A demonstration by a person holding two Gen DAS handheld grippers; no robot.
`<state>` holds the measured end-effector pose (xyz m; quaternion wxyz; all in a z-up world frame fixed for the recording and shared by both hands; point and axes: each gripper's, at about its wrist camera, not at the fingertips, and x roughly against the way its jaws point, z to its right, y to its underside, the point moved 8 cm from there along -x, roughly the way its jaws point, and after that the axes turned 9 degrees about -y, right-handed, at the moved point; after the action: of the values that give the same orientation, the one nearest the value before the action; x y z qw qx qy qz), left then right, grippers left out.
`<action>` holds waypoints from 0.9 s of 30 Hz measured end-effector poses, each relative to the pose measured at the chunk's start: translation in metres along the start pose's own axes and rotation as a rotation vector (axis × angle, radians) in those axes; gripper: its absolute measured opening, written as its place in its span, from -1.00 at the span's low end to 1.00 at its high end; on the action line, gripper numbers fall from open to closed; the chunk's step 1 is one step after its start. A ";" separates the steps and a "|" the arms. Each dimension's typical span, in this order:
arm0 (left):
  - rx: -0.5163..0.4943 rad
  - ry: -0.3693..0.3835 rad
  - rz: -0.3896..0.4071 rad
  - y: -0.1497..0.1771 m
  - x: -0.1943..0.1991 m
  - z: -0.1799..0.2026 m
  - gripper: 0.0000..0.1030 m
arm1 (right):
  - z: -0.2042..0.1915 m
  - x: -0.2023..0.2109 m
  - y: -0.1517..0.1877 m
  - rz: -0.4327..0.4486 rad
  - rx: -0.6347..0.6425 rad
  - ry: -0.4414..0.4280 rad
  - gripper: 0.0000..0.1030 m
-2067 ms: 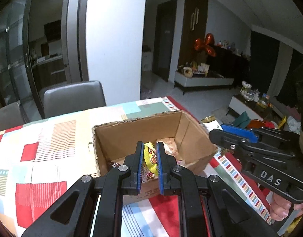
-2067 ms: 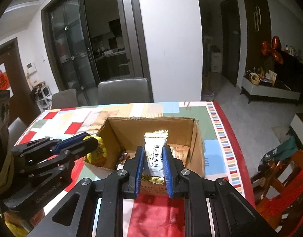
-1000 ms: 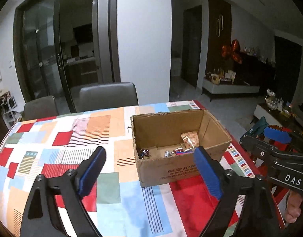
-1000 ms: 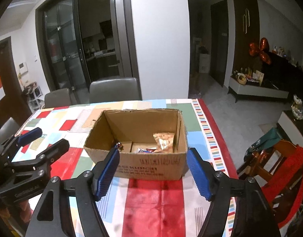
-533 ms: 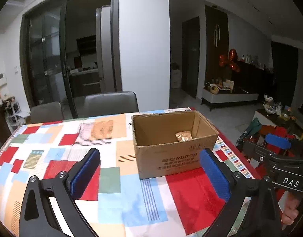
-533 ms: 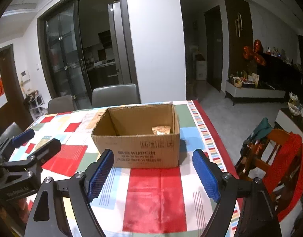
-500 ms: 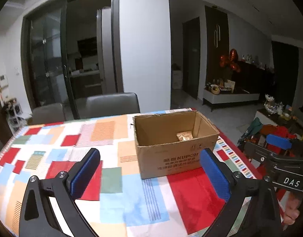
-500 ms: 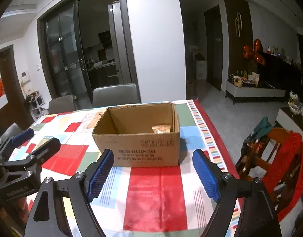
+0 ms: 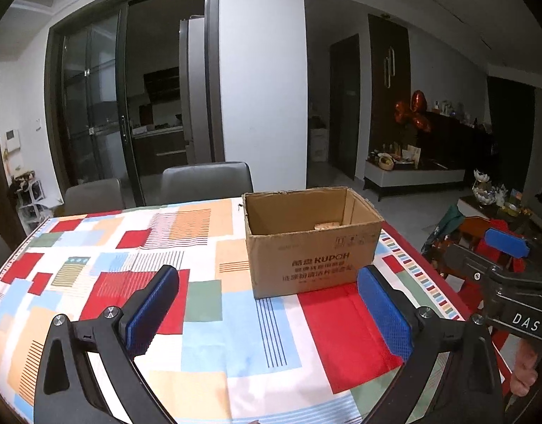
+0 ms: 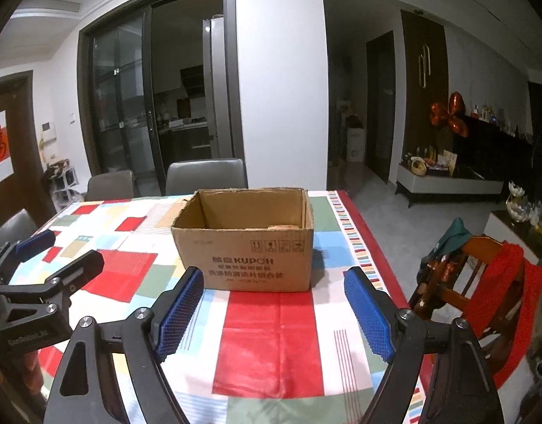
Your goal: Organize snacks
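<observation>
An open brown cardboard box (image 9: 313, 258) stands on the table with the patchwork cloth (image 9: 186, 304); it also shows in the right wrist view (image 10: 246, 258). A tan snack packet (image 9: 325, 226) peeks above the box's near wall, seen too in the right wrist view (image 10: 283, 227). My left gripper (image 9: 267, 312) is wide open and empty, held back from the box. My right gripper (image 10: 272, 312) is wide open and empty, also back from the box. Each gripper shows at the edge of the other's view, the right one (image 9: 507, 258) and the left one (image 10: 41, 265).
Grey chairs (image 9: 207, 182) stand at the table's far side. A wooden chair with red cloth (image 10: 483, 275) stands right of the table. The table's right edge (image 10: 362, 240) has a striped border. Glass doors and a white wall lie behind.
Both grippers held snack packets over the box, then opened and let them go into it. Both have since drawn back and lower, so the box looks farther away.
</observation>
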<state>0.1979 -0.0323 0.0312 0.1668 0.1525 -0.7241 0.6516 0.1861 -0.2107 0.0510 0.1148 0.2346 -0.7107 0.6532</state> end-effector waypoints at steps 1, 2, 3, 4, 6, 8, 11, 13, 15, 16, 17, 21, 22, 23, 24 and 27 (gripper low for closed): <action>-0.001 -0.004 0.006 0.000 0.003 -0.001 1.00 | -0.001 0.002 0.001 0.002 -0.004 -0.005 0.60; -0.004 -0.006 0.015 0.000 0.006 -0.001 1.00 | -0.001 0.004 0.002 0.002 -0.005 -0.008 0.60; -0.008 -0.007 0.021 0.000 0.009 -0.001 1.00 | -0.002 0.006 0.003 0.003 -0.006 -0.010 0.60; -0.008 -0.007 0.026 0.000 0.011 -0.001 1.00 | -0.002 0.007 0.004 0.003 -0.006 -0.011 0.60; -0.008 -0.004 0.034 0.001 0.016 0.000 1.00 | -0.002 0.010 0.006 0.006 -0.004 -0.015 0.60; -0.011 -0.001 0.045 0.000 0.020 0.001 1.00 | -0.002 0.013 0.006 0.007 -0.004 -0.022 0.60; -0.016 -0.008 0.052 -0.001 0.021 0.001 1.00 | -0.002 0.016 0.006 0.011 -0.010 -0.027 0.60; -0.015 -0.009 0.049 0.000 0.021 0.000 1.00 | -0.002 0.018 0.005 0.016 -0.005 -0.025 0.60; -0.016 -0.003 0.050 0.000 0.022 0.001 1.00 | -0.004 0.020 0.005 0.020 0.001 -0.024 0.60; -0.015 0.000 0.051 0.000 0.022 0.001 1.00 | -0.005 0.021 0.004 0.024 0.005 -0.027 0.60; -0.013 0.001 0.053 0.001 0.023 0.001 1.00 | -0.006 0.022 0.004 0.025 0.008 -0.029 0.60; -0.012 -0.006 0.053 0.003 0.025 0.000 1.00 | -0.008 0.023 0.004 0.029 0.011 -0.032 0.60; -0.011 -0.009 0.053 0.003 0.025 0.000 1.00 | -0.009 0.023 0.004 0.029 0.012 -0.034 0.60; -0.011 -0.007 0.052 0.004 0.025 0.000 1.00 | -0.009 0.023 0.004 0.029 0.012 -0.036 0.60; -0.010 -0.006 0.052 0.004 0.025 0.000 1.00 | -0.009 0.023 0.004 0.029 0.012 -0.039 0.60; -0.011 -0.006 0.049 0.004 0.024 0.001 1.00 | -0.010 0.024 0.004 0.031 0.013 -0.039 0.60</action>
<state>0.1747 -0.0326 0.0385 0.1494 0.1357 -0.7316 0.6512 0.1622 -0.2056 0.0601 0.0891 0.2369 -0.7121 0.6548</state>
